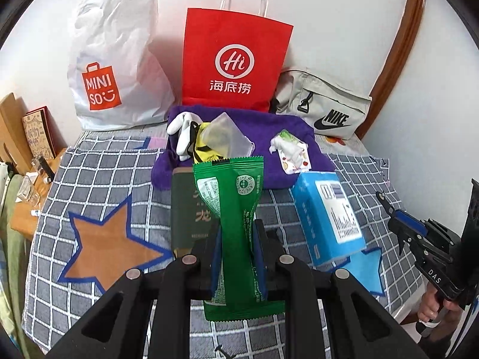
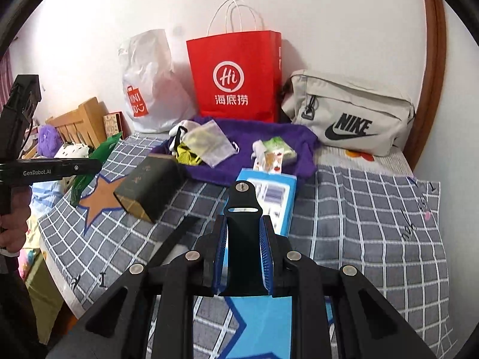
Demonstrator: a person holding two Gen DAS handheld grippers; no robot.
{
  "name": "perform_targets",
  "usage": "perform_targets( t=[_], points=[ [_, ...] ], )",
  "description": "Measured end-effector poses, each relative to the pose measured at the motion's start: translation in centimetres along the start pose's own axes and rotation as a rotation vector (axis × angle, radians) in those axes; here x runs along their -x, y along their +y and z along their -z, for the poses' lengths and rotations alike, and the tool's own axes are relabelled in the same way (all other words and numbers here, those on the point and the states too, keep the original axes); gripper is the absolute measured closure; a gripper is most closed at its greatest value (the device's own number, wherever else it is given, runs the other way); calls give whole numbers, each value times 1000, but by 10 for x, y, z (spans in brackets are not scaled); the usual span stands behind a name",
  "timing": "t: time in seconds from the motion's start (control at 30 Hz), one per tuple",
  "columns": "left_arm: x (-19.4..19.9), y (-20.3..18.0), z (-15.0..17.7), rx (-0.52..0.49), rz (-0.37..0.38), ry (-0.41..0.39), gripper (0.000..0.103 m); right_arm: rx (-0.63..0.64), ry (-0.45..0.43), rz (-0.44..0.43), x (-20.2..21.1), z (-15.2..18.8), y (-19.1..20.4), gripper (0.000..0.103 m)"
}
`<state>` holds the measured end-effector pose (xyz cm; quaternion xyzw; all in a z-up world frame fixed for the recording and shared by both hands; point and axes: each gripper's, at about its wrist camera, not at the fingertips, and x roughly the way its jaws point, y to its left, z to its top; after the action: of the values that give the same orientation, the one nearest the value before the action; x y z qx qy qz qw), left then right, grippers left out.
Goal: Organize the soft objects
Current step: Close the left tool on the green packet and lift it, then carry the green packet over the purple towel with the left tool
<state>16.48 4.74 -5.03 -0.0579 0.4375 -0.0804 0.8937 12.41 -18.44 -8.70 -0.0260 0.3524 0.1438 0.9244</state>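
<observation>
My left gripper (image 1: 238, 227) is shut on a green snack packet (image 1: 236, 209), which stands upright between the blue pads above the bed. In the right wrist view the same packet (image 2: 101, 152) sticks out of that gripper at the far left. My right gripper (image 2: 244, 221) is shut on a black mount piece (image 2: 243, 200) with a screw on top, held above a blue tissue box (image 2: 278, 197). The right gripper (image 1: 401, 224) also shows at the right edge of the left wrist view. A purple towel (image 1: 269, 134) lies further back with white gloves (image 1: 182, 131), a clear pouch (image 1: 227, 137) and a wipes pack (image 1: 292, 149) on it.
A dark green box (image 1: 188, 209) lies left of the blue tissue box (image 1: 326, 209) on the grey checked blanket (image 1: 104, 173). Against the wall stand a white Miniso bag (image 1: 113, 59), a red paper bag (image 1: 236, 59) and a beige Nike bag (image 1: 326, 104). A wooden headboard (image 2: 80, 119) is at left.
</observation>
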Motion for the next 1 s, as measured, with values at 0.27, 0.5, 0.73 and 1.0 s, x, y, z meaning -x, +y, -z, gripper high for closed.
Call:
perform_targets(
  t=[0.27,0.5,0.73,1.0],
  points=[
    [-15,7,-24,21,-9,6,84,0,-3,-2,-23,-32,-7,81],
    [-28,16,-46,32,-26,14,84,-2,-13,-5,-41,-59,-8,81],
    [-42,19,-69,39,-34,21,83,6,-16,-15,-65,-89,-5,81],
    [-66,16,-105,46,-37,26,83,10,-37,-37,-95,-127,-10,81]
  ],
)
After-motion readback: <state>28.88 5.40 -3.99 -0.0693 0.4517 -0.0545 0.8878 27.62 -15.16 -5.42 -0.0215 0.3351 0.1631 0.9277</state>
